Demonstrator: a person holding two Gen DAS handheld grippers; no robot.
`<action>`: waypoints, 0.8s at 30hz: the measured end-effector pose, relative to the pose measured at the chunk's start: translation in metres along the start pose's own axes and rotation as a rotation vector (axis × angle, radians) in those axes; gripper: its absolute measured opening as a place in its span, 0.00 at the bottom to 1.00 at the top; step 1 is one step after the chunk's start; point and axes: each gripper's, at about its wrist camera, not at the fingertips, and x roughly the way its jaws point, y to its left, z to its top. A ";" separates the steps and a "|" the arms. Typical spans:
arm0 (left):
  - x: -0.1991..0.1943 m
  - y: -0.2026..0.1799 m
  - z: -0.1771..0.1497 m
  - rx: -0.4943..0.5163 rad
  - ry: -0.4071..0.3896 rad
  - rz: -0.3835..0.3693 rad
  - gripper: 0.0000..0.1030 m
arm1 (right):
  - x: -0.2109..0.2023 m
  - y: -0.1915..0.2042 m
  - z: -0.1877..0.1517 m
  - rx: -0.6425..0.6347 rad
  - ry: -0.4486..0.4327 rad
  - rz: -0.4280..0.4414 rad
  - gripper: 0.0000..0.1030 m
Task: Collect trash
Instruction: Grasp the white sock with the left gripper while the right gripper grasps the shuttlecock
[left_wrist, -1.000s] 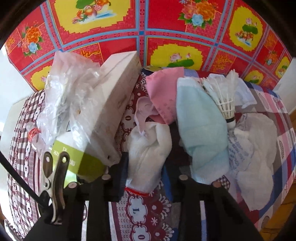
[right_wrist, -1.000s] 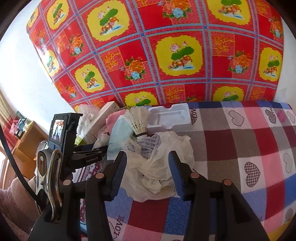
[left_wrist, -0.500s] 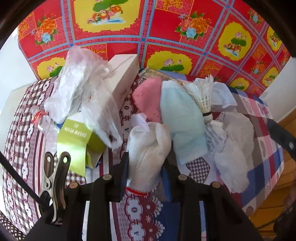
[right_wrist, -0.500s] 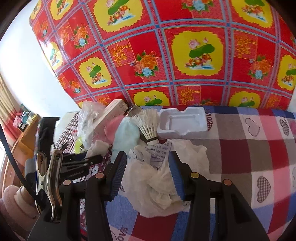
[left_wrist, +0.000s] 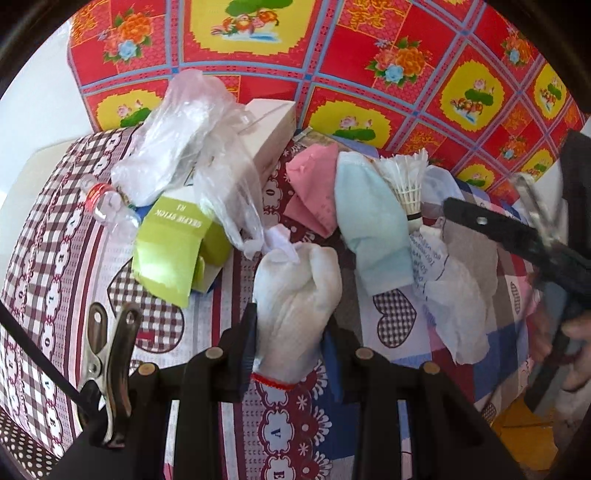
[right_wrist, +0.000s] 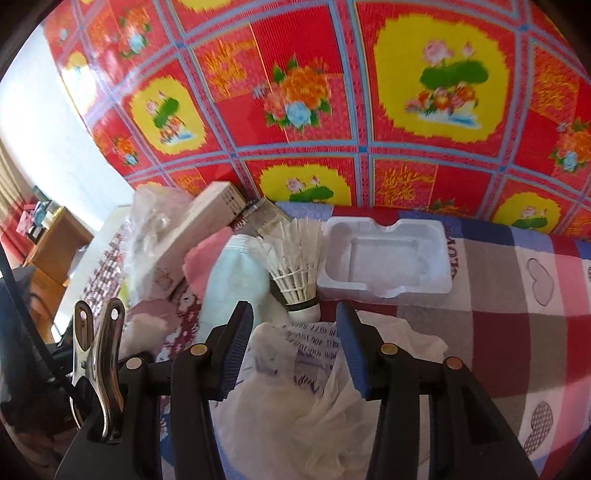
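Both wrist views look steeply down, close, sharing the shuttlecock (left_wrist: 408, 184).

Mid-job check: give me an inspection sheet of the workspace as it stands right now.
Surface: patchwork quilt with hearts and checks.
Job's things: white glove in the left gripper; crumpled printed paper between the right gripper's pads; shuttlecock; white moulded tray; clear plastic bag; green box; white carton.
Clutter: pink cloth, pale blue cloth.
Grippers: left gripper clamped on the glove; right gripper open, straddling the paper.
Cables: black cord beside the left gripper.
Surroundings: red-and-yellow floral sheet behind; wooden furniture.
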 end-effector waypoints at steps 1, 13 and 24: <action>-0.001 0.001 -0.001 -0.004 0.000 -0.002 0.32 | 0.005 -0.001 0.001 -0.001 0.013 -0.003 0.47; -0.008 0.013 -0.008 -0.046 -0.006 -0.019 0.32 | 0.053 -0.004 0.010 -0.017 0.123 -0.037 0.41; -0.014 0.005 -0.011 -0.024 -0.012 -0.056 0.32 | 0.065 -0.002 0.013 -0.014 0.141 -0.040 0.28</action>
